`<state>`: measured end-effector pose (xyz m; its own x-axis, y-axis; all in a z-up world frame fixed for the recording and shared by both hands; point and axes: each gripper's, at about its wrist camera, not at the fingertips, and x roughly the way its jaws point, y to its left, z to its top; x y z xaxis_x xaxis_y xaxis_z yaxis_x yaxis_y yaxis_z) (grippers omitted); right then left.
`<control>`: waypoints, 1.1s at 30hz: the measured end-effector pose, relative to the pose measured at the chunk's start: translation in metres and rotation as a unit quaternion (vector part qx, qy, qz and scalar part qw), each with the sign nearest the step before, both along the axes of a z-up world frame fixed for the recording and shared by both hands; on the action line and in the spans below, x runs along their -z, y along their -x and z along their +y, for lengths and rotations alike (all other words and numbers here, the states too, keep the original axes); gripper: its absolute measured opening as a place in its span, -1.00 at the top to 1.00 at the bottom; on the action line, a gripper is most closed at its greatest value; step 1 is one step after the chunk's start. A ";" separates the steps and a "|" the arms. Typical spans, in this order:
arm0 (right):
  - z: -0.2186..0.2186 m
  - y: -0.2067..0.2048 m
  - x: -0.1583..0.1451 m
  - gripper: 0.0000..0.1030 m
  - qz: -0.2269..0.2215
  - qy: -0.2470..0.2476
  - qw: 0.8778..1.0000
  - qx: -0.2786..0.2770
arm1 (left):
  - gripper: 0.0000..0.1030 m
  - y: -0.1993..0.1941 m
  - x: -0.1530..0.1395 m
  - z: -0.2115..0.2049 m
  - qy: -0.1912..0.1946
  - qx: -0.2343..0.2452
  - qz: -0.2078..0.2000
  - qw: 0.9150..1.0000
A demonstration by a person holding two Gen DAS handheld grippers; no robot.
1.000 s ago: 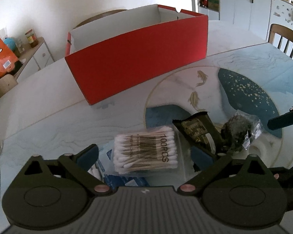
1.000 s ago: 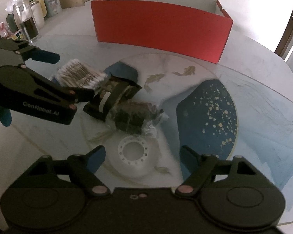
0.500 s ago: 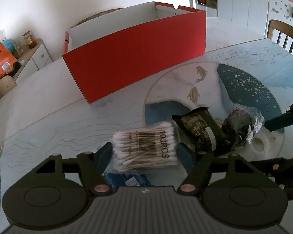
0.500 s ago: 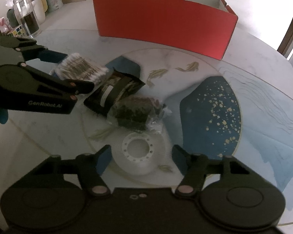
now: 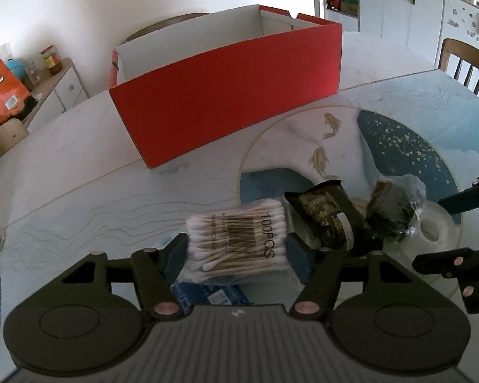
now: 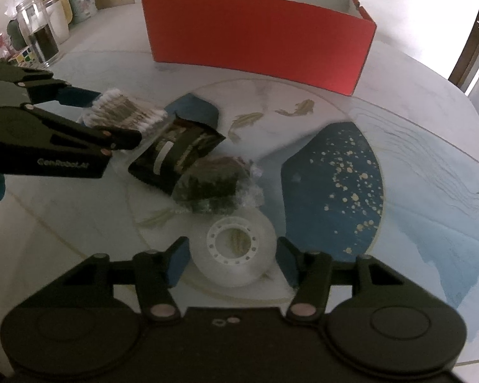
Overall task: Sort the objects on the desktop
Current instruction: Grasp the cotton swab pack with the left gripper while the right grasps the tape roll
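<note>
A clear pack of cotton swabs [image 5: 236, 239] marked 100PCS sits between the pads of my left gripper [image 5: 236, 252]. Its jaws are closing, and both pads touch the pack's ends. A roll of clear tape [image 6: 239, 274] lies flat on the table between the pads of my right gripper [image 6: 231, 255]. These jaws are closing too, with the pads against the roll's sides. Between the two lie a dark sachet [image 5: 325, 217] and a clear bag of dark stuff [image 5: 392, 210]. The open red box [image 5: 226, 105] stands behind them.
A blue packet [image 5: 207, 293] lies under the swabs. On the glass table top, a glass jar [image 6: 41, 35] and containers stand at the far left. A wooden chair [image 5: 469, 63] is at the right edge and an orange bag [image 5: 0, 92] on a side cabinet.
Both grippers' jaws have closed in from wide open, the left onto the swab pack and the right onto the tape roll. Neither hand has shifted.
</note>
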<state>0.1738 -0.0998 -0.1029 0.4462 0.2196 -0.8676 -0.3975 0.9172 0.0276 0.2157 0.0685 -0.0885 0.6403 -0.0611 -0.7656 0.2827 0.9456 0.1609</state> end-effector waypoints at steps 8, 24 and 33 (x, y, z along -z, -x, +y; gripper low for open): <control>-0.011 0.003 -0.011 -0.13 -0.009 -0.009 1.000 0.007 | -0.26 0.005 -0.008 0.002 0.004 -0.007 -0.003 1.000; -0.027 0.006 -0.033 -0.13 -0.035 -0.021 0.999 0.014 | -0.26 0.013 -0.037 -0.005 0.004 -0.013 -0.016 1.000; -0.030 0.003 -0.052 -0.13 -0.055 -0.024 0.998 0.003 | -0.26 0.012 -0.057 -0.009 0.015 -0.016 -0.019 1.000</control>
